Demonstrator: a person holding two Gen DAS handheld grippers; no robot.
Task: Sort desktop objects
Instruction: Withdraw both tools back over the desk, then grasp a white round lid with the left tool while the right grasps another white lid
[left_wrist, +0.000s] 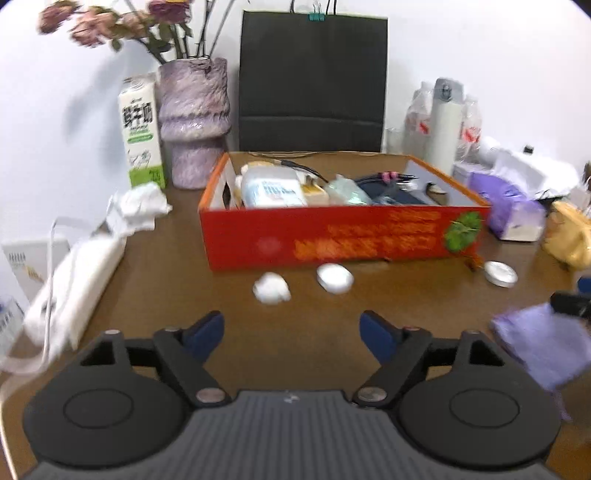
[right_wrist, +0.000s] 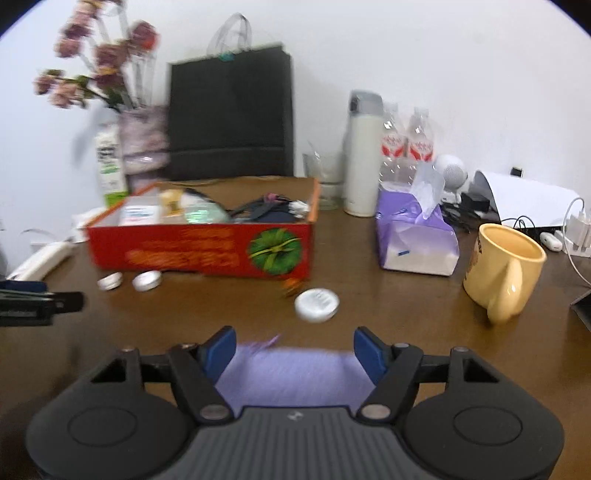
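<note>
Hovering over the brown counter (left_wrist: 155, 280), the left claw (left_wrist: 291, 338) has its blue pads set wide apart with nothing between them, only bare wood. Straight ahead of it lie a crumpled white wad (left_wrist: 271, 288) and a small white case (left_wrist: 335, 277), side by side and just in front of the red box (left_wrist: 332, 236), which stands further ahead and is filled with packets, cables and a white bottle. Ahead and to the right of this claw a round silver tin (left_wrist: 500, 273) lies near the box's corner, and close on its right a blurred purple cloth (left_wrist: 543, 347) shows beside the tip of the other claw. To its left a white power strip (left_wrist: 77, 284) lies along the counter's edge. The right claw (right_wrist: 294, 352) also stands open; the purple cloth (right_wrist: 295, 376) lies between its blue pads, but whether they press on it is lost in the blur. Just ahead of this claw lies the round tin (right_wrist: 317, 304), with the red box (right_wrist: 199, 251) beyond it to the left, a purple tissue pack (right_wrist: 415, 236) ahead to the right, and a yellow mug (right_wrist: 502, 269) further right. Two small silver tins (right_wrist: 129, 281) lie ahead on its left, before the box.
</note>
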